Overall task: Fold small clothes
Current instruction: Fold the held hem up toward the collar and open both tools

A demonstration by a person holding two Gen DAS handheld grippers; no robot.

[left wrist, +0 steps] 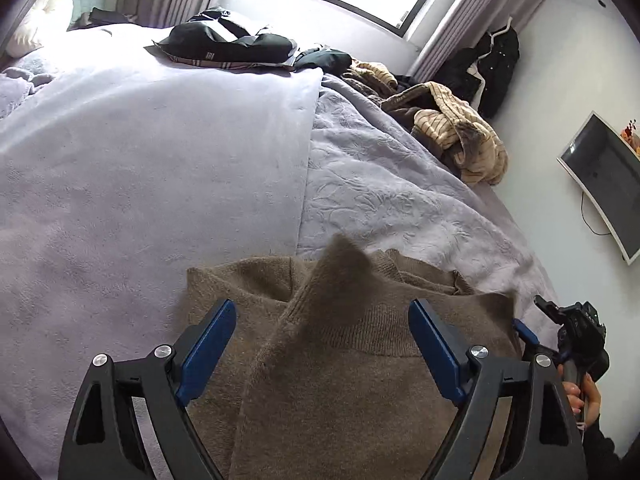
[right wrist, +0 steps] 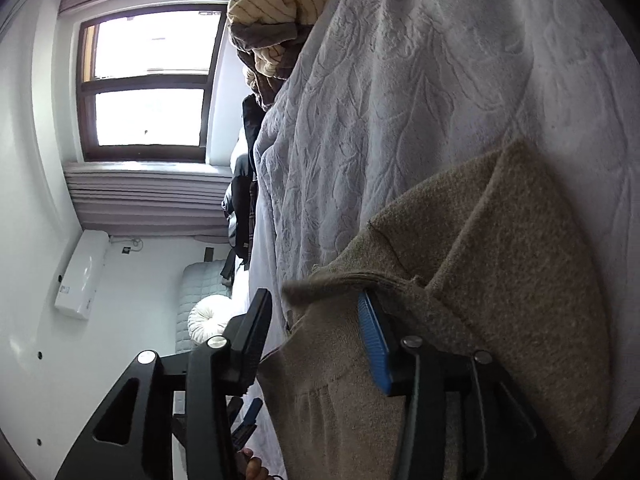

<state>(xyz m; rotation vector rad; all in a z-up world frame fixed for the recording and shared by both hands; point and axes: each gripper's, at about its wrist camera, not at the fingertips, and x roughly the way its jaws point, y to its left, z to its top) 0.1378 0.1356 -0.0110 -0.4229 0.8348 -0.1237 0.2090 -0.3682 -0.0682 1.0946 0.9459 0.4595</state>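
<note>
A brown knitted sweater (left wrist: 340, 340) lies on the lilac bed cover (left wrist: 140, 160), with a sleeve folded across its body. My left gripper (left wrist: 322, 312) is open above it, its blue fingers on either side of the sleeve and not gripping it. In the right wrist view, turned on its side, the sweater (right wrist: 500, 260) lies on the embossed cover (right wrist: 420, 80). My right gripper (right wrist: 316, 300) is open at the sweater's edge, with a fold of the cloth between its fingers. It also shows at the far right of the left wrist view (left wrist: 576, 332).
A heap of striped cream and brown clothes (left wrist: 452, 128) lies at the bed's far right edge. A black bag (left wrist: 232, 42) sits at the far side of the bed. A monitor (left wrist: 608, 180) hangs on the right wall. A window (right wrist: 148, 84) is behind.
</note>
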